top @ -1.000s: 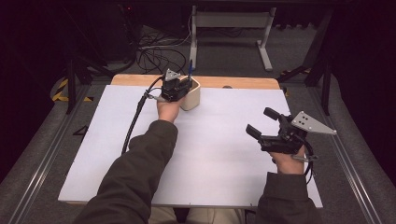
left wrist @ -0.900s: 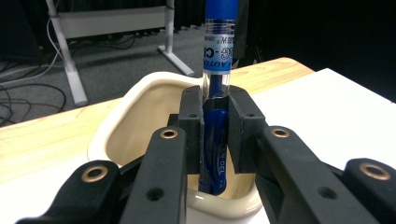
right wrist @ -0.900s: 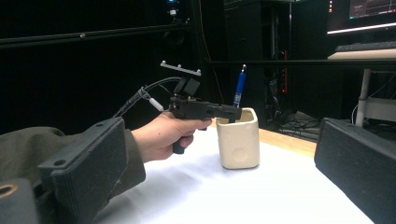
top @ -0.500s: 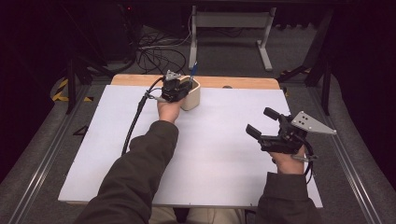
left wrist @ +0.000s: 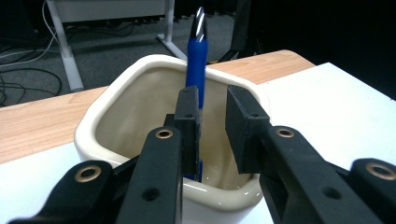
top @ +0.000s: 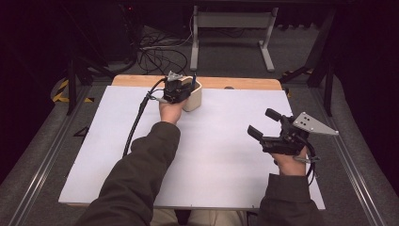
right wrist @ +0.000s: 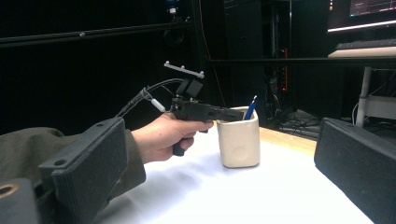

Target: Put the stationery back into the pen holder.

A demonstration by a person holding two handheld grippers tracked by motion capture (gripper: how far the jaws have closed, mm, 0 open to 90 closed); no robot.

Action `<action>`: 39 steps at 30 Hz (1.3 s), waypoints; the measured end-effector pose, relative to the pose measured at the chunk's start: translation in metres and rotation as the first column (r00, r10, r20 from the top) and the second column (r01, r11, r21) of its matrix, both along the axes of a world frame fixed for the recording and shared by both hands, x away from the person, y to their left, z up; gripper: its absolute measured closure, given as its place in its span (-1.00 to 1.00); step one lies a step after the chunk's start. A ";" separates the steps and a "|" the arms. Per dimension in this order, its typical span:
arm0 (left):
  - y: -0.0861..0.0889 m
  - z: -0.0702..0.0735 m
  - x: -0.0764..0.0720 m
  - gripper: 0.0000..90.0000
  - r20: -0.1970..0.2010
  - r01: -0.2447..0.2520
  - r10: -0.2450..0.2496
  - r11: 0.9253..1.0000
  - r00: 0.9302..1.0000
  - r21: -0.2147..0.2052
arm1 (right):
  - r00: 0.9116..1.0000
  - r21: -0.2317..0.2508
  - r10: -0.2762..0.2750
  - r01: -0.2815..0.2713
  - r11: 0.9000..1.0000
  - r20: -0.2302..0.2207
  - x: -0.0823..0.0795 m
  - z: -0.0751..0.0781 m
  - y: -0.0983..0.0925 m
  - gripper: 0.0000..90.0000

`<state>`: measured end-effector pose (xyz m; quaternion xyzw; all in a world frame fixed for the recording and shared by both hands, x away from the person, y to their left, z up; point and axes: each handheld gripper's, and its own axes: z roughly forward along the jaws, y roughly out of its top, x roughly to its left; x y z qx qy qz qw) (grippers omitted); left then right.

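Jaws of my left gripper [top: 181,87] are hovering over the cream glazed ceramic cup [top: 195,96] at twelve o'clock, unmoved since a second ago. Between them, parted and gripping nothing, the blue plastic pen [left wrist: 196,60] is standing inside, apparently just released. My right gripper [right wrist: 219,177] is idling wide open, empty.

White-topped bench with one cup

The bench [top: 221,155] carries a white sheet over a wooden top (a wood strip shows along the far edge); a cream cup [top: 194,96] stands on the sheet near that edge, a blue pen [left wrist: 196,60] upright inside.
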<state>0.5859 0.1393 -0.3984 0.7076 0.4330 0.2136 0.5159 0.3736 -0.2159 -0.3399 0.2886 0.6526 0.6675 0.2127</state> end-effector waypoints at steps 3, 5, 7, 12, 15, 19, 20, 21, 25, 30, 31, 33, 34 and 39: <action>0.000 0.001 0.000 0.63 -0.002 -0.003 0.003 1.000 1.000 -0.007 | 1.000 -0.002 0.001 -0.001 1.000 -0.001 0.000 0.000 0.000 -0.92; 0.001 0.002 -0.001 0.62 0.000 -0.007 0.007 1.000 1.000 -0.008 | 1.000 -0.002 0.001 -0.001 1.000 -0.002 0.000 0.000 0.000 -0.92; 0.002 0.003 -0.001 0.57 0.003 -0.005 0.005 1.000 1.000 -0.015 | 1.000 -0.004 0.001 -0.001 1.000 -0.001 0.000 0.000 0.001 -0.92; 0.004 0.006 -0.003 0.41 0.016 0.007 -0.007 1.000 1.000 -0.015 | 1.000 -0.003 0.000 0.000 1.000 -0.005 0.001 -0.001 0.001 -0.92; 0.004 0.008 -0.005 0.31 0.026 0.020 -0.019 1.000 0.999 -0.003 | 1.000 -0.004 0.001 -0.001 1.000 -0.005 0.001 0.000 0.002 -0.92; 0.004 0.012 -0.009 0.17 0.038 0.039 -0.039 0.999 0.999 -0.001 | 1.000 -0.007 0.000 0.000 1.000 -0.006 0.001 -0.001 0.003 -0.92; 0.005 0.013 -0.011 0.13 0.045 0.045 -0.045 0.999 0.998 -0.002 | 1.000 -0.007 0.000 0.000 1.000 -0.006 0.001 -0.001 0.003 -0.92; 0.005 0.015 -0.012 0.10 0.048 0.049 -0.049 0.999 0.998 -0.003 | 1.000 -0.008 0.002 -0.002 1.000 -0.005 0.001 -0.001 0.003 -0.92; 0.006 0.018 -0.015 -0.08 0.047 0.065 -0.064 0.998 0.997 -0.015 | 1.000 -0.011 0.002 -0.002 1.000 -0.005 0.001 -0.001 0.004 -0.92; 0.008 0.023 -0.023 -0.23 0.067 0.083 -0.081 0.996 0.994 -0.039 | 1.000 -0.012 0.002 -0.002 1.000 -0.004 0.001 -0.001 0.005 -0.92; 0.009 0.024 -0.025 -0.24 0.073 0.088 -0.084 0.995 0.994 -0.043 | 1.000 -0.012 0.002 -0.002 1.000 -0.004 0.001 -0.001 0.005 -0.92; 0.010 0.026 -0.029 -0.29 0.079 0.098 -0.094 0.994 0.992 -0.052 | 1.000 -0.011 0.002 -0.002 1.000 -0.003 0.001 -0.001 0.005 -0.92; 0.011 0.027 -0.031 -0.30 0.089 0.100 -0.095 0.994 0.991 -0.051 | 1.000 -0.011 0.003 -0.003 1.000 -0.003 0.001 -0.001 0.005 -0.92; 0.016 0.030 -0.040 -0.38 0.096 0.116 -0.109 0.991 0.989 -0.072 | 1.000 -0.015 0.005 -0.005 1.000 -0.004 0.001 -0.001 0.007 -0.92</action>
